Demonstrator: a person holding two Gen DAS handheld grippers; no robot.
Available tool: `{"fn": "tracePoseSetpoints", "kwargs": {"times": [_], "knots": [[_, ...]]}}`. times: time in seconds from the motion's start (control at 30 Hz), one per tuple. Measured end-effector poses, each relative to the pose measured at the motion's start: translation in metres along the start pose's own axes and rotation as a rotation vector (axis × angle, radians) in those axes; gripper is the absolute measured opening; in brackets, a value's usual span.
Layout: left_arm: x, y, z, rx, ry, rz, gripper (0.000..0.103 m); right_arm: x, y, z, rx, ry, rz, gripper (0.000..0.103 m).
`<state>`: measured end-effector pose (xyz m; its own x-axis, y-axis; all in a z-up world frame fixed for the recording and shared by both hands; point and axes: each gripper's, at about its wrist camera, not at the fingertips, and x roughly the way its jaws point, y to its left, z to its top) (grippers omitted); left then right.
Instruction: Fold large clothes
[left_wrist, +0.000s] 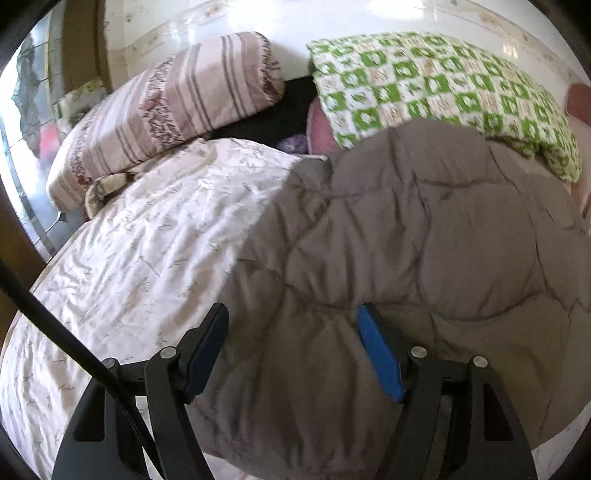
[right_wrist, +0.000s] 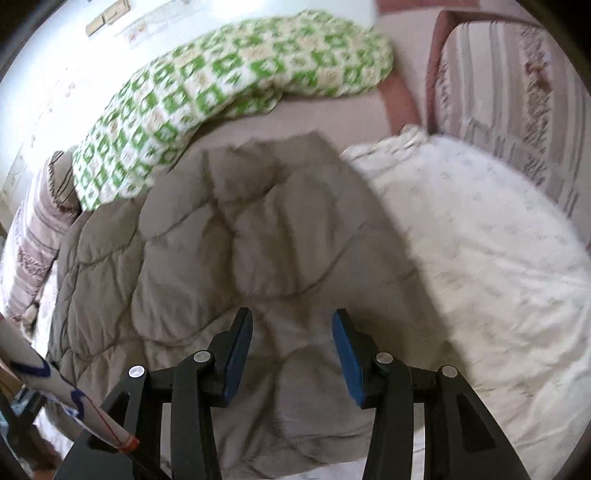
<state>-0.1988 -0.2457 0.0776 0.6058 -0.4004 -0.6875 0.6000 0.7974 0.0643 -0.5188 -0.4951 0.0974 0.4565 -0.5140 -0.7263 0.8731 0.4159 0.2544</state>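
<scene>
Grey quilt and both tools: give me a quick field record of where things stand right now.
item: grey quilted comforter, bunched on the bed
underneath: white printed sheet
behind it: green checked blanket, overlapping the comforter's far edge
pillow: striped pillow at the far left in the left wrist view
left tool: jaws apart over the comforter, nothing pinched
right tool: jaws apart over the comforter, nothing pinched
fold status: comforter rumpled, no neat fold visible

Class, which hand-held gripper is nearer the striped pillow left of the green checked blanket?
Left. The left hand-held gripper has the striped pillow ahead-left across the white sheet; the right hand-held gripper sees it far left, beyond the grey quilt.
</scene>
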Motion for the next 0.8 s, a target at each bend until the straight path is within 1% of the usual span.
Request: {"fn": "tracePoseSetpoints", "kwargs": {"times": [0.1, 0.13, 0.17, 0.23, 0.3, 0.4, 0.5, 0.6, 0.63, 0.7, 0.77, 0.8], "knots": [[0.001, 0.011, 0.001, -0.027, 0.016, 0.011, 0.072, -0.003, -0.021, 0.001, 0.050, 0.008, -0.012, 0.049], [0.003, 0.013, 0.001, -0.032, 0.028, 0.014, 0.072, -0.002, -0.026, 0.000, 0.060, 0.017, -0.012, 0.048], [0.008, 0.015, 0.000, -0.033, 0.052, 0.018, 0.072, -0.001, -0.030, -0.001, 0.066, 0.024, -0.008, 0.044], [0.016, 0.014, -0.003, -0.032, 0.081, 0.016, 0.072, 0.001, -0.034, -0.002, 0.070, 0.041, -0.002, 0.043], [0.020, 0.012, -0.005, -0.023, 0.089, 0.021, 0.072, 0.007, -0.036, -0.004, 0.072, 0.058, 0.008, 0.043], [0.022, 0.007, -0.007, 0.004, 0.092, 0.033, 0.072, 0.025, -0.039, -0.009, 0.070, 0.109, 0.020, 0.043], [0.021, 0.011, -0.004, -0.019, 0.106, 0.011, 0.072, 0.021, -0.038, -0.007, 0.065, 0.106, 0.027, 0.044], [0.015, 0.024, 0.002, -0.072, 0.122, -0.027, 0.072, -0.001, -0.042, -0.002, 0.087, 0.052, 0.057, 0.044], [0.013, 0.029, 0.003, -0.090, 0.123, -0.030, 0.072, -0.010, -0.043, 0.000, 0.083, 0.027, 0.053, 0.044], [0.008, 0.038, 0.003, -0.112, 0.119, -0.031, 0.072, -0.018, -0.046, 0.001, 0.075, 0.009, 0.028, 0.044], [0.004, 0.043, 0.002, -0.109, 0.124, -0.023, 0.072, -0.023, -0.053, -0.001, 0.084, 0.006, 0.027, 0.044], [0.004, 0.044, 0.000, -0.105, 0.127, -0.023, 0.072, -0.022, -0.057, -0.001, 0.092, 0.012, 0.030, 0.043]]}}
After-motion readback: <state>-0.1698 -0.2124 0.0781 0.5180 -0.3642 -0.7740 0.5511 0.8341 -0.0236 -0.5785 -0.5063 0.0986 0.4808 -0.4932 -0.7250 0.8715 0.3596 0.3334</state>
